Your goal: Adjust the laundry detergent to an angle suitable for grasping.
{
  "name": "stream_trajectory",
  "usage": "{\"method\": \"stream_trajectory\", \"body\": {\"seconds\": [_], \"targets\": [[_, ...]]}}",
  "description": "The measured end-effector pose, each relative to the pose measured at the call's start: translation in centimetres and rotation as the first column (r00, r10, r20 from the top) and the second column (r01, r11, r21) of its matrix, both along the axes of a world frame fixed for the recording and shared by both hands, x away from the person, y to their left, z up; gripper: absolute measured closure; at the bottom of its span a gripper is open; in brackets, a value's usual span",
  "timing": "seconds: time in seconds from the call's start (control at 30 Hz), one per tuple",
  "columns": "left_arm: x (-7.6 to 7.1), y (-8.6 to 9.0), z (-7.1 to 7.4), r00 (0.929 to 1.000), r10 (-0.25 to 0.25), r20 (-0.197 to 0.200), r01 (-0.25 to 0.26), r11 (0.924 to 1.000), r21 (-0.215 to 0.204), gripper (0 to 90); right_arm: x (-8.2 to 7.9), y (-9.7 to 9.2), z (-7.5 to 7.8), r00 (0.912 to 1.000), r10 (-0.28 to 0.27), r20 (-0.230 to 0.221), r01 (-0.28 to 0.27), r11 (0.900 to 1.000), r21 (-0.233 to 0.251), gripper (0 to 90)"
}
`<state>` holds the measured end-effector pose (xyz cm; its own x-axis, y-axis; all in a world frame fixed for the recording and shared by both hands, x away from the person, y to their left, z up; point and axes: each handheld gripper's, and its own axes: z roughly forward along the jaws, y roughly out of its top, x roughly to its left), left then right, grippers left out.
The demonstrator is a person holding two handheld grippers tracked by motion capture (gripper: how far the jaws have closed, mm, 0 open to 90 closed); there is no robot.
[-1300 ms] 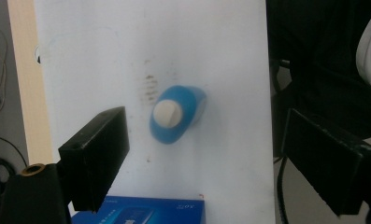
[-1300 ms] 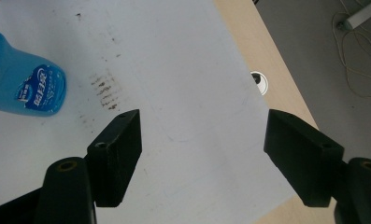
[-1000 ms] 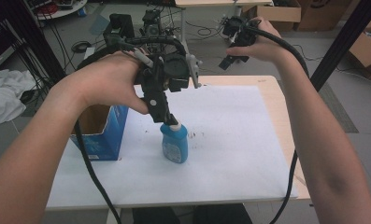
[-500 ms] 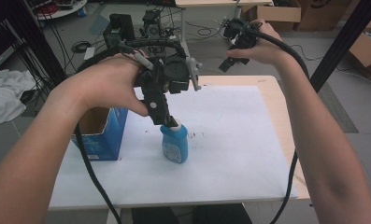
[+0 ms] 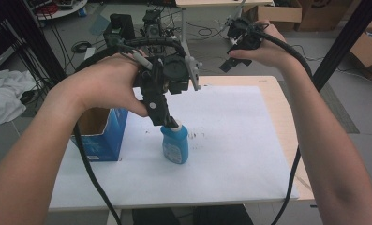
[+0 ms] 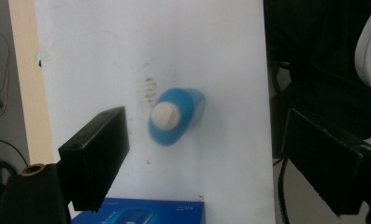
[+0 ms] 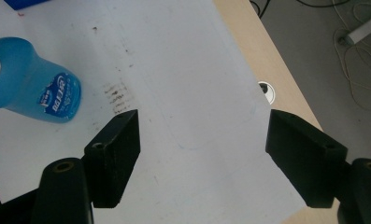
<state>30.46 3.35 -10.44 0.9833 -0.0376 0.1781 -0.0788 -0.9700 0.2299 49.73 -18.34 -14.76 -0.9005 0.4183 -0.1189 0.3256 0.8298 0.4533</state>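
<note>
While both hands sit over the table, this is how it looks:

Bottle: small blue bottle (image 5: 175, 144) with a white cap, standing upright near the middle of the white sheet (image 5: 230, 140). Cap is on, so I can't tell what's inside. There's a printed label on its side.

Bottle from above: in the left gripper view the bottle (image 6: 176, 116) sits between the two black jaws but well below them, nothing touching it.

Left gripper: the left gripper (image 5: 167, 123) hangs pointing down right above the bottle's cap. Jaws spread wide with nothing pinched, clear gap on both sides of the bottle.

Right gripper: the right gripper (image 5: 230, 58) is held up high past the far edge of the table, well apart from the bottle. Its own view shows the jaws spread with just bare sheet between them, so it isn't gripping anything.

Box: blue carton (image 5: 101, 133) just left of the bottle, at the left edge of the sheet. Top is open; the inside looks brown and shadowed, and I can't make out anything in it.

Sheet: a few dark smudges (image 7: 117, 95) on it just beside the bottle.

Table: light wood top (image 5: 279, 108) showing along the right and far sides of the sheet.
</note>
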Motion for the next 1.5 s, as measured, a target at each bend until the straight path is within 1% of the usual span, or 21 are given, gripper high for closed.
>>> {"method": "stream_trajectory", "body": {"seconds": [0.1, 0.17, 0.2, 0.3, 0.4, 0.47, 0.5, 0.53, 0.57, 0.6, 0.63, 0.7, 0.97, 1.07, 1.1, 1.23, 1.4, 1.5], "targets": [[0.1, 0.1, -0.2, 1.0000, 0.008, 0.001, -0.008, 0.9999, 0.008, 15.6, -0.4, -0.3, -0.1, 1.0000, 0.003, 0.005, -0.004, 0.9997, 0.023, 26.2], [0.2, 0.2, -0.2, 0.9999, 0.012, 0.000, -0.012, 0.9999, 0.008, 15.6, -0.7, -0.7, -0.4, 1.0000, 0.008, 0.003, -0.008, 0.9988, 0.047, 25.9], [0.2, 0.3, -0.2, 0.9999, 0.015, -0.001, -0.015, 0.9999, 0.006, 15.6, -0.7, -0.7, -0.4, 1.0000, 0.008, 0.003, -0.008, 0.9988, 0.047, 25.9], [0.3, 0.4, -0.2, 0.9998, 0.021, -0.005, -0.021, 0.9998, 0.004, 15.6, -1.0, -1.1, -0.8, 1.0000, -0.003, -0.004, 0.003, 0.9975, 0.071, 25.3], [0.2, 0.4, -0.2, 0.9997, 0.024, -0.004, -0.024, 0.9997, 0.010, 15.6, -1.5, -1.6, -1.0, 1.0000, -0.006, -0.001, 0.006, 0.9955, 0.095, 24.3], [0.2, 0.4, -0.2, 0.9997, 0.025, -0.003, -0.025, 0.9996, 0.010, 15.6, -1.6, -1.8, -1.1, 1.0000, -0.006, -0.001, 0.007, 0.9951, 0.099, 24.0], [0.3, 0.4, -0.1, 0.9996, 0.028, -0.002, -0.028, 0.9996, 0.007, 15.6, -1.8, -2.0, -1.1, 0.9999, -0.013, 0.003, 0.013, 0.9936, 0.112, 23.8], [0.3, 0.4, -0.1, 0.9996, 0.028, -0.002, -0.028, 0.9996, 0.007, 15.6, -1.8, -2.0, -1.1, 0.9999, -0.013, 0.003, 0.013, 0.9936, 0.112, 23.8], [0.3, 0.5, -0.1, 0.9996, 0.028, -0.004, -0.028, 0.9996, 0.007, 15.6, -2.2, -2.2, -1.2, 1.0000, -0.008, 0.003, 0.007, 0.9923, 0.123, 23.7], [0.3, 0.5, -0.1, 0.9996, 0.028, -0.005, -0.028, 0.9996, 0.004, 15.6, -2.2, -2.2, -1.2, 1.0000, -0.008, 0.003, 0.007, 0.9923, 0.123, 23.7], [0.3, 0.5, -0.1, 0.9995, 0.032, -0.006, -0.032, 0.9995, 0.002, 15.6, -2.5, -2.4, -1.3, 1.0000, -0.005, 0.008, 0.004, 0.9916, 0.130, 23.5], [0.3, 0.5, -0.1, 0.9995, 0.031, -0.006, -0.031, 0.9995, 0.001, 15.6, -2.8, -2.6, -1.4, 0.9999, -0.005, 0.010, 0.003, 0.9908, 0.135, 23.4], [0.2, 0.5, 0.0, 0.9994, 0.033, -0.006, -0.033, 0.9995, 0.003, 15.6, -4.0, -3.1, -2.2, 0.9997, -0.002, 0.024, -0.002, 0.9869, 0.161, 22.4], [0.1, 0.5, 0.0, 0.9995, 0.031, -0.008, -0.031, 0.9995, 0.002, 15.6, -4.8, -3.4, -2.4, 0.9995, 0.002, 0.032, -0.008, 0.9822, 0.188, 22.4], [0.2, 0.5, 0.0, 0.9994, 0.032, -0.011, -0.032, 0.9995, -0.003, 15.6, -4.9, -3.4, -2.5, 0.9994, 0.004, 0.035, -0.011, 0.9812, 0.192, 22.4], [0.1, 0.5, -0.1, 0.9995, 0.031, -0.011, -0.031, 0.9995, -0.004, 15.6, -5.5, -3.3, -2.8, 0.9992, 0.012, 0.039, -0.020, 0.9785, 0.205, 22.5], [0.1, 0.5, -0.2, 0.9994, 0.033, -0.012, -0.033, 0.9994, 0.001, 15.6, -6.4, -3.1, -3.5, 0.9989, 0.018, 0.044, -0.027, 0.9741, 0.225, 22.4], [0.1, 0.5, -0.2, 0.9992, 0.036, -0.016, -0.036, 0.9994, 0.002, 15.6, -6.9, -2.9, -4.0, 0.9987, 0.022, 0.047, -0.032, 0.9731, 0.228, 22.4]]}}
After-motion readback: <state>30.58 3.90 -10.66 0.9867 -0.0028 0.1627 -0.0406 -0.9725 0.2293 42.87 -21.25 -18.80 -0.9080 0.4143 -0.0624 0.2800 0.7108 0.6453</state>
